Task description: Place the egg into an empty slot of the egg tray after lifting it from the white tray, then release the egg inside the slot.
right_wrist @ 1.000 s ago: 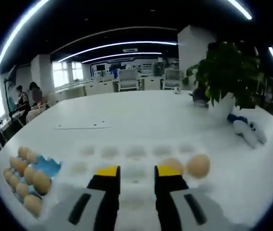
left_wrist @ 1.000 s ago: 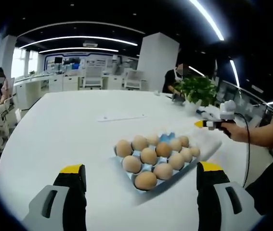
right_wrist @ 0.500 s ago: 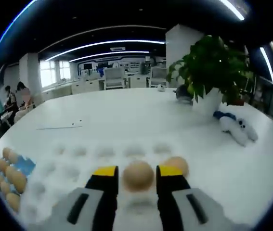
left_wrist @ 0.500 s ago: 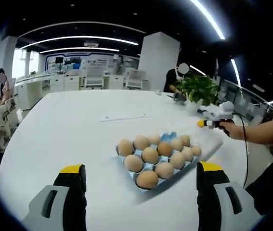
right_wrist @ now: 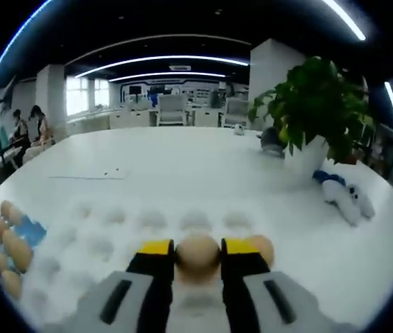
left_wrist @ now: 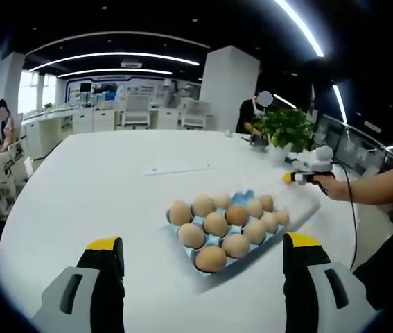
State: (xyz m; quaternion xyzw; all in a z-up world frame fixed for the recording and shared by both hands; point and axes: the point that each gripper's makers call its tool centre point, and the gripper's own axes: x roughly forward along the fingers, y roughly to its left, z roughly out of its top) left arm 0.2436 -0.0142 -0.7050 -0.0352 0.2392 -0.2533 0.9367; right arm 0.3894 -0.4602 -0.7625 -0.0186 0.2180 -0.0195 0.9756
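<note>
Right gripper [right_wrist: 197, 251], grey-bodied with yellow-tipped jaws, is clamped on a pale brown egg [right_wrist: 197, 252], the two jaw tips pressing its sides; the egg sits just above the white moulded tray [right_wrist: 113, 232] with shallow round hollows, at that tray's near edge; a second brown egg [right_wrist: 260, 248] lies in the white tray just beside the right jaw, touching or nearly touching it, which of the two I cannot tell; to the left of the white tray stands the blue egg tray [right_wrist: 31, 232], its brown eggs lined along the view's edge; beyond the white tray, on the round white table [right_wrist: 182, 159], stand a leafy green plant in a white pot [right_wrist: 310, 118] and, near the pot, a small white and blue plush toy [right_wrist: 342, 198]; a thin white strip [right_wrist: 85, 177] lies further off on the table.

Left gripper [left_wrist: 199, 253] hangs with its yellow-tipped jaws wide apart, holding nothing; between them in the left gripper view lies the blue egg tray [left_wrist: 241, 200], nearly full of brown eggs; past it, the white tray [left_wrist: 300, 205] shows blurred, and over its far end a person's hand [left_wrist: 331, 186] holds the right gripper [left_wrist: 287, 177].
</note>
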